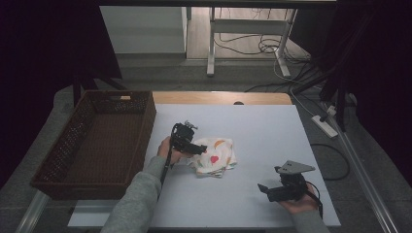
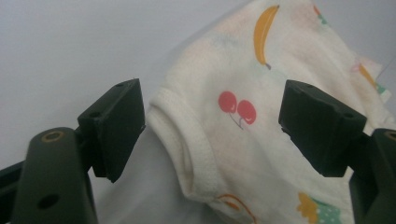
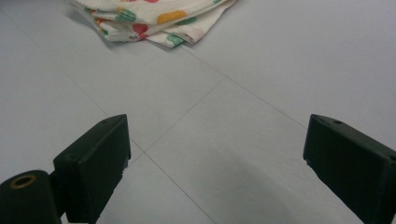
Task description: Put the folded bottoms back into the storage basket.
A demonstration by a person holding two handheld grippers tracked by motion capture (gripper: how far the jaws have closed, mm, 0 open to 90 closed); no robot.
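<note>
A folded cream cloth (image 1: 214,156) printed with cherries, a banana and other fruit lies near the middle of the white surface (image 1: 252,131), its thick hemmed edge turned toward the left tongs (image 2: 212,126). Those left tongs sit just at the cloth's left edge with their jaws spread wide, one on each side of the fabric and not gripping it. A brown wicker basket (image 1: 73,179) stands at the surface's left side, close beside the left hand (image 1: 167,148). The right tongs (image 1: 265,190) rest well apart from the cloth at the near right, jaws likewise spread over bare surface.
</note>
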